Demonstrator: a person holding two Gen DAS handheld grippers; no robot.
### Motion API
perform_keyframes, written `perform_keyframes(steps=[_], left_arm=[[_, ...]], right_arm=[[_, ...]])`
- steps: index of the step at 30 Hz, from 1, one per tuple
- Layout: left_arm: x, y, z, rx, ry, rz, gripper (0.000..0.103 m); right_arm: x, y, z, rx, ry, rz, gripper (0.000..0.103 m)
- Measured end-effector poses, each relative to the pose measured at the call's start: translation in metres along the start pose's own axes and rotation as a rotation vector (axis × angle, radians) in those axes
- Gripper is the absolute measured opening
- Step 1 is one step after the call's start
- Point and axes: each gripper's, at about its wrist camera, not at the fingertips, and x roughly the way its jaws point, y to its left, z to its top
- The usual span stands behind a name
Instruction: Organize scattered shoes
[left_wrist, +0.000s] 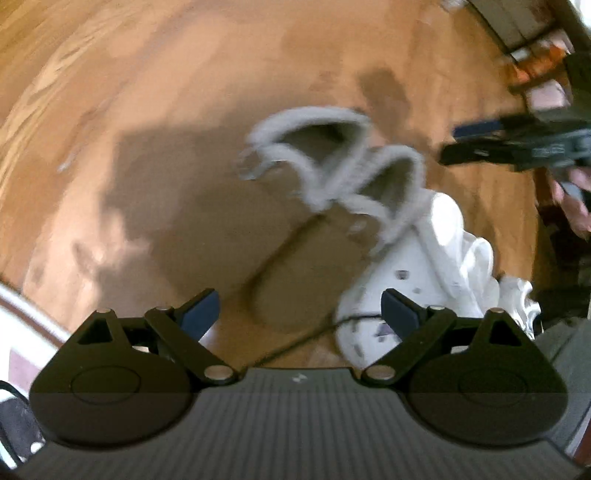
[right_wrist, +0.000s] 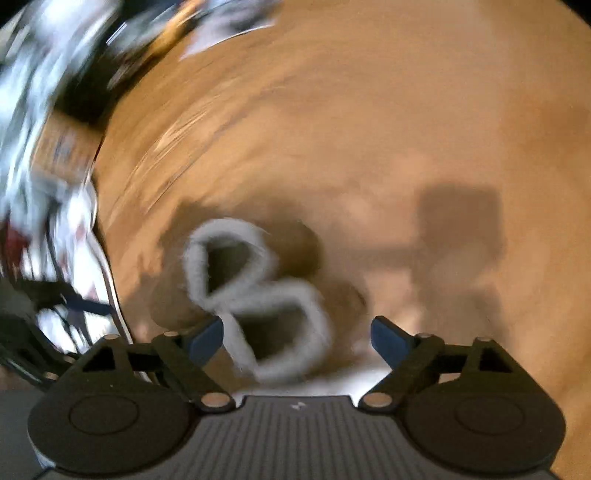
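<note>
both wrist views look steeply down, close over the wooden floor (left_wrist: 184, 110), sharing the fur-lined slippers (right_wrist: 255, 295).

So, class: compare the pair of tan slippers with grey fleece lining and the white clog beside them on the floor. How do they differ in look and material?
The tan slippers have a soft, suede-like brown upper, whereas the white clog is smooth, moulded and glossy. The slippers' openings are edged with grey fleece; the clog has no lining showing but small holes in its upper. Both lie on the wooden floor, touching or nearly so, and neither is gripped.
</note>
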Motion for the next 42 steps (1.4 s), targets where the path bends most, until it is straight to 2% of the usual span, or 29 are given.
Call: perform_keyframes(steps=[3, 5, 8, 10, 14, 18, 22, 24, 28, 32, 35, 39, 42], left_arm=[[0.022, -0.038, 0.016, 0.096, 0.032, -0.013, 0.095], [0.035, -0.064, 0.024, 0.173, 0.056, -0.021, 0.095], [0.053, -0.107, 0.036, 0.311, 0.102, -0.047, 0.095], [0.065, -0.136, 0.042, 0.396, 0.132, -0.058, 0.095], [0.089, -0.192, 0.048, 0.539, 0.203, -0.117, 0.103], [0.128, -0.254, 0.044, 0.679, 0.328, -0.183, 0.103], [0.158, -0.305, 0.028, 0.842, 0.414, -0.231, 0.103], [0.175, -0.335, 0.009, 0.990, 0.430, -0.212, 0.103], [0.196, -0.364, -0.016, 1.115, 0.435, -0.169, 0.103], [0.215, -0.382, -0.027, 1.110, 0.475, -0.176, 0.103], [0.217, -0.387, -0.032, 1.115, 0.449, -0.179, 0.103], [0.218, -0.386, -0.034, 1.115, 0.398, -0.134, 0.103], [0.220, -0.379, -0.033, 1.111, 0.382, -0.093, 0.103]], right_arm=[[-0.027, -0.052, -0.039, 0.156, -0.087, -0.016, 0.089], [-0.038, -0.109, -0.080, 0.339, -0.163, -0.015, 0.089], [-0.044, -0.168, -0.116, 0.459, -0.143, -0.088, 0.088], [-0.057, -0.194, -0.139, 0.489, -0.138, -0.183, 0.088], [-0.084, -0.224, -0.209, 0.542, -0.125, -0.321, 0.088], [-0.099, -0.239, -0.280, 0.618, -0.097, -0.421, 0.088], [-0.117, -0.249, -0.361, 0.735, -0.160, -0.504, 0.087], [-0.120, -0.248, -0.397, 0.762, -0.210, -0.515, 0.087], [-0.107, -0.247, -0.407, 0.787, -0.263, -0.445, 0.088], [-0.108, -0.250, -0.410, 0.823, -0.277, -0.421, 0.090], [-0.101, -0.257, -0.401, 0.776, -0.264, -0.417, 0.091], [-0.089, -0.282, -0.384, 0.732, -0.261, -0.417, 0.092], [-0.075, -0.306, -0.379, 0.744, -0.270, -0.379, 0.093]])
